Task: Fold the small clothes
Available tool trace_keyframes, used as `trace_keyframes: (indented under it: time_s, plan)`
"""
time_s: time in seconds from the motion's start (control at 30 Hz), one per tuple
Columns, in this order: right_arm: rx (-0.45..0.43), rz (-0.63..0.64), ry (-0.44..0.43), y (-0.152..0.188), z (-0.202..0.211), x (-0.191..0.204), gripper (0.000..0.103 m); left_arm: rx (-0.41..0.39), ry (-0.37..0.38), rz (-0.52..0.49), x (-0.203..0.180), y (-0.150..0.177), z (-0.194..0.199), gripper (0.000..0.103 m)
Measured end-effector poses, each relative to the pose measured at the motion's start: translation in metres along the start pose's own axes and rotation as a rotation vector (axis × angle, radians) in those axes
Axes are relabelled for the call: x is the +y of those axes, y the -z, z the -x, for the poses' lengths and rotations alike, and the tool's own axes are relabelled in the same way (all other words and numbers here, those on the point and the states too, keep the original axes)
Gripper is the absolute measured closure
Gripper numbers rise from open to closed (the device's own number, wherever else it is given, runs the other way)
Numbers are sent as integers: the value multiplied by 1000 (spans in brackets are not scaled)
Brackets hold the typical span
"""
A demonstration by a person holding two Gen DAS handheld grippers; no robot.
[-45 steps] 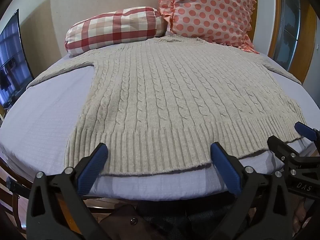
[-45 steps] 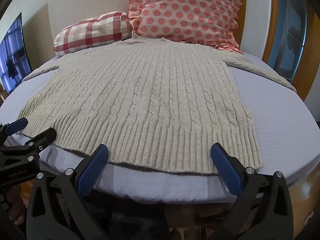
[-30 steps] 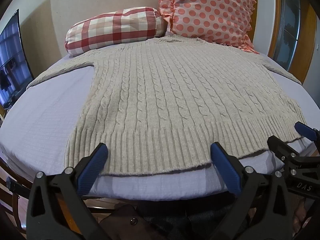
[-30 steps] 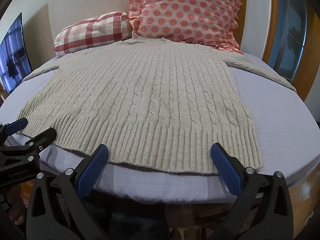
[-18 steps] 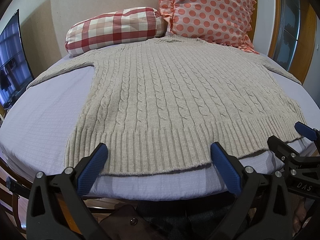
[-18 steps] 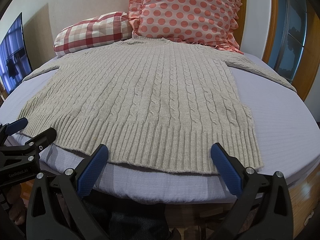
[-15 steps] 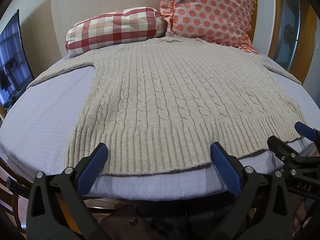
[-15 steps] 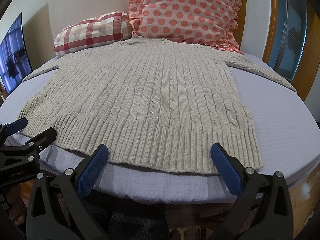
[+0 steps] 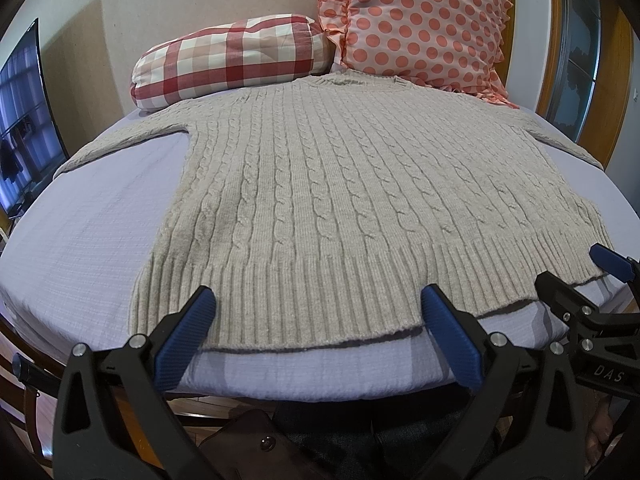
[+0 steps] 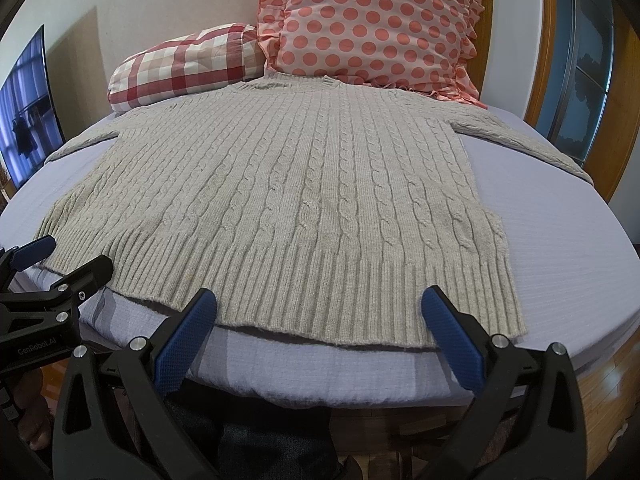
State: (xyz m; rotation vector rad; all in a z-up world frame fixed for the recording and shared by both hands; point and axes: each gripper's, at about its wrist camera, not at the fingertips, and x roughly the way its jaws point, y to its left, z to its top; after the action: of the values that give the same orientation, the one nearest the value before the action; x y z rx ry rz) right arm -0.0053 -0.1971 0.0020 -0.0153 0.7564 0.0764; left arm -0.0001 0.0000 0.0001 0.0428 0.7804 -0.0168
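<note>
2 spread tongs (image 9: 318, 332) (image 10: 318, 332) flank sweater (image 9: 340, 200) hem.

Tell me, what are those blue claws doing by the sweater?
A person holds two claws, getting ready to fold the beige cable-knit sweater. It lies flat on the lavender bed sheet, sleeves spread out. The left claw and the right claw are both open near its ribbed hem, gripping nothing yet.

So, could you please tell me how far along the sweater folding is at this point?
Done: the cable-knit sweater lies spread flat on the bed, sleeves out to both sides, collar near the pillows. In hand: nothing; the left gripper and right gripper are open at the ribbed hem, gripping no fabric. Left: every fold.
</note>
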Motion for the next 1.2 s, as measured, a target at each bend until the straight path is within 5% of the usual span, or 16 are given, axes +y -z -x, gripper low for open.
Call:
trace_keyframes:
  time_s: [0.77, 1.0, 1.1, 1.2]
  plan:
    - [-5, -1, -3, 0, 0, 0, 1, 0, 0, -1, 0, 0, 0, 2]
    - [-45, 26, -73, -12, 2, -27, 1, 0, 7, -13, 1, 0, 0, 2]
    - [-69, -86, -130, -32, 11, -68, 1, 21, 42, -28, 4, -4, 6, 2]
    - [-60, -241, -99, -63, 10, -136, 1, -4, 62, -24, 9, -14, 9, 2]
